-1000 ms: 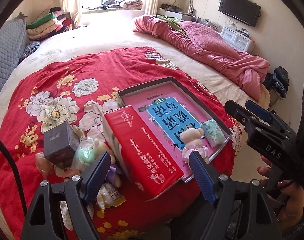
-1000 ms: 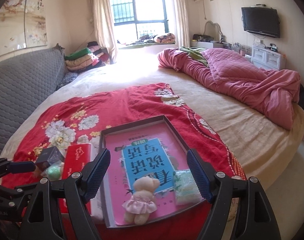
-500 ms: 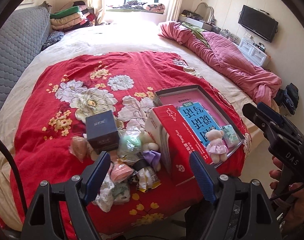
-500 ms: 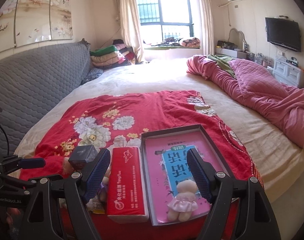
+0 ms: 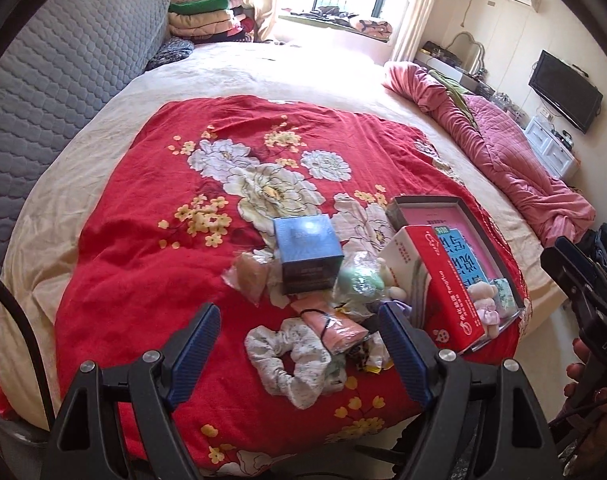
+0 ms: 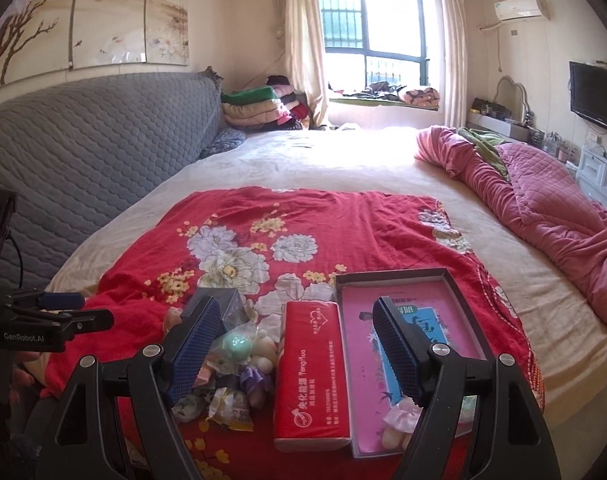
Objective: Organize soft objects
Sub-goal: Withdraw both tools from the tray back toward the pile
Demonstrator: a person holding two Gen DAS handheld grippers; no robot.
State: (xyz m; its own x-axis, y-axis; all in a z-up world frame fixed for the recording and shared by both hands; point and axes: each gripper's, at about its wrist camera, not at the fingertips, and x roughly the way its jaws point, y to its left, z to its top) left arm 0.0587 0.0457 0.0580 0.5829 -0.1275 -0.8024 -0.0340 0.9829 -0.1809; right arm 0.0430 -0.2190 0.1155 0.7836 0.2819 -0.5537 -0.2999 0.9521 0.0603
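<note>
Left hand-held gripper (image 5: pixel 297 354) gaped empty as I hovered over the scrunchie (image 5: pixel 281 354), lying directly between its fingers; right hand-held gripper (image 6: pixel 295 350), open too, sat farther off.

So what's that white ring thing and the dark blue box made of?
The scrunchie looks like soft printed cloth, matte, gathered into ruffles around elastic. The blue box looks like stiff cardboard with a slightly shiny coating: its edges are sharp and its top catches the light.
</note>
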